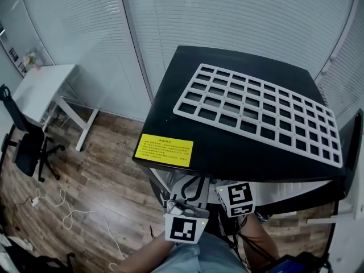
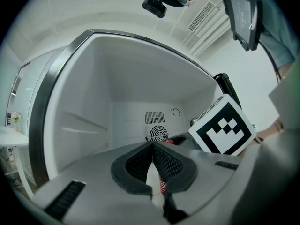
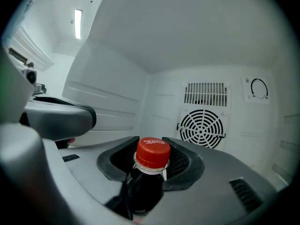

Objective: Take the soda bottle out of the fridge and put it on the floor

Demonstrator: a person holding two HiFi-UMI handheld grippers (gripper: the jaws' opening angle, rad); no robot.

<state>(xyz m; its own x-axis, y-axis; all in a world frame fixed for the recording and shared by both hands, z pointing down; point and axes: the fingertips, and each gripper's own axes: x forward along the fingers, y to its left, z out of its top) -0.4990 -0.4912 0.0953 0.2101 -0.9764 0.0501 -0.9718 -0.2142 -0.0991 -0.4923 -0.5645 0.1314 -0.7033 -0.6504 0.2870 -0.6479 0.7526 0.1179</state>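
Soda bottle (image 3: pixel 144 186) stood between right claw (image 3: pixel 151 142) pads inside fridge (image 3: pixel 159 107); claw released, not yet pinching. Left claw (image 2: pixel 152 145) clenched, empty. Grasp step; next needs squeeze, then withdrawal.

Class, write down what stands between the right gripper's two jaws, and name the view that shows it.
The soda bottle, red cap up, stands between them, seen in the right gripper view; whether the pads press it is unclear.

No wording can be read with certainty. Dark print is carried by the yellow rectangular label (image 1: pixel 164 151) on the black fridge top (image 1: pixel 239 155), too small to read. Raised script is borne by the red plastic bottle cap (image 3: pixel 153 152), illegibly.
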